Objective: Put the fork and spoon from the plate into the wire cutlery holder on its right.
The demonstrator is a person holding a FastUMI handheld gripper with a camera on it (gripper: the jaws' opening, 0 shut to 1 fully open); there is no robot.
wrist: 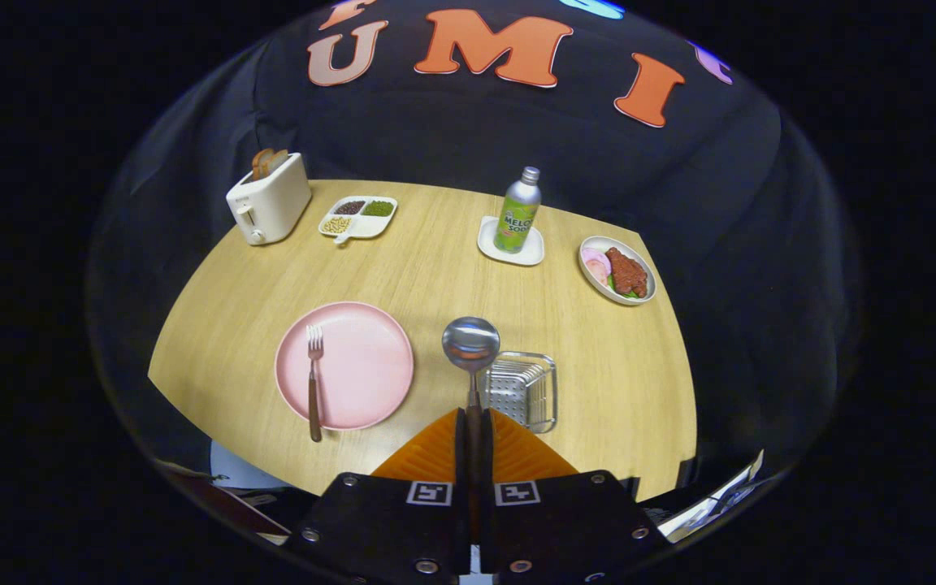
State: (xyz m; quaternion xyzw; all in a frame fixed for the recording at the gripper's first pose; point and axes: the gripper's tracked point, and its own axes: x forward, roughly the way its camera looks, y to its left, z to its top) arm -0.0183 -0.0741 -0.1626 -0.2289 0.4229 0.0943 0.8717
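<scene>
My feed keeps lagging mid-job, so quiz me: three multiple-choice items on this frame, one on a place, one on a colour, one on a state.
1. Where does the fork lie?
A. On the pink plate
B. In the wire cutlery holder
C. Beside the toaster

2. What colour is the plate under the fork?
A. White
B. Pink
C. Green

3. What is the claw doing?
A. Open, holding nothing
B. Shut on the fork
C. Shut on the spoon

Answers:
1. A: the fork rests on the plate's left part, handle end over the near rim.
2. B: its surface is plainly pink against the wooden table.
3. C: both fingers press the spoon's handle, and its bowl sticks out just ahead of them, beside the holder.
</scene>
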